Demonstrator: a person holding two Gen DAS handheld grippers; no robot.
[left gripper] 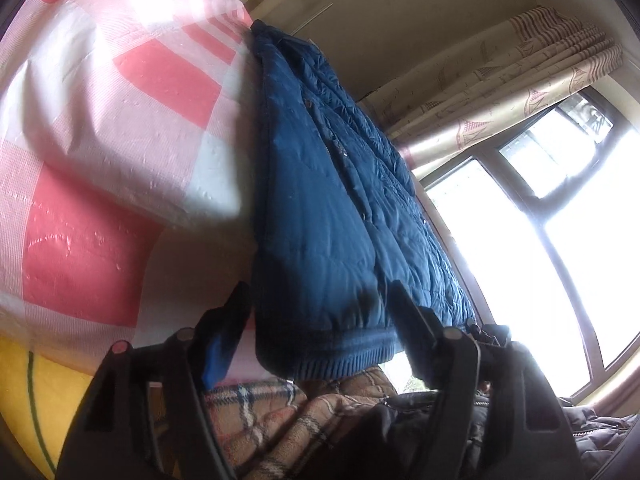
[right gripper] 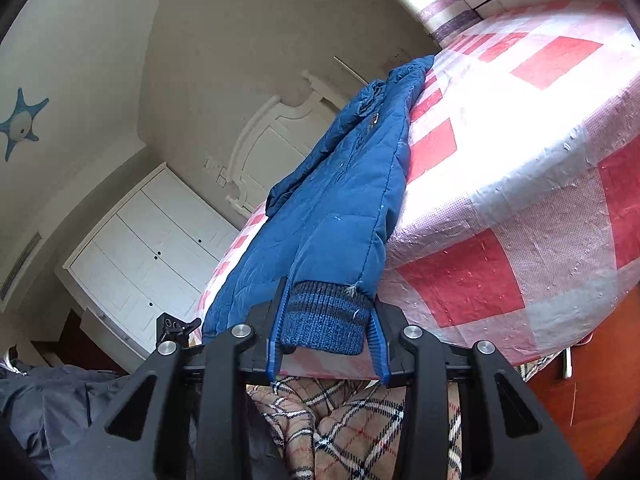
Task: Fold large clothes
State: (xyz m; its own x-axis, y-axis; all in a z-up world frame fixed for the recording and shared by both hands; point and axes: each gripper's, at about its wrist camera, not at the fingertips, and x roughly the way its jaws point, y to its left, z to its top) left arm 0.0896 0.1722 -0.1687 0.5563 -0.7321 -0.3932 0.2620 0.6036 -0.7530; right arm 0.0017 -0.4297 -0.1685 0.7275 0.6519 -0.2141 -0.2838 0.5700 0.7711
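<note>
Evidently, the blue quilted jacket (left gripper: 332,216) lay lengthwise on the bed (left gripper: 100,128), over its pink-and-white checked cover, with the ribbed hem (left gripper: 340,354) and a knit cuff (right gripper: 326,316) overhanging the near edge. The left tool (left gripper: 320,312) stood with its jaws apart, either side of the hem corner; the right-hand finger touched the fabric, but a firm pinch could not be confirmed. The right tool (right gripper: 328,320) had its blue pads against both sides of the cuff, which it gripped. A plaid blanket (right gripper: 352,428) and a dark garment (left gripper: 440,424) lay below the bed edge.

Assessment: the jacket appeared padded, soft and bulky, moderately light, with a smooth shell likely to slide on the cover and slip between pads. The ribbed knit at cuff and hem offered the better purchase, being thicker and less slick. Holding the sleeve end and hem corner together should let the garment be lifted and folded without bunching.
</note>
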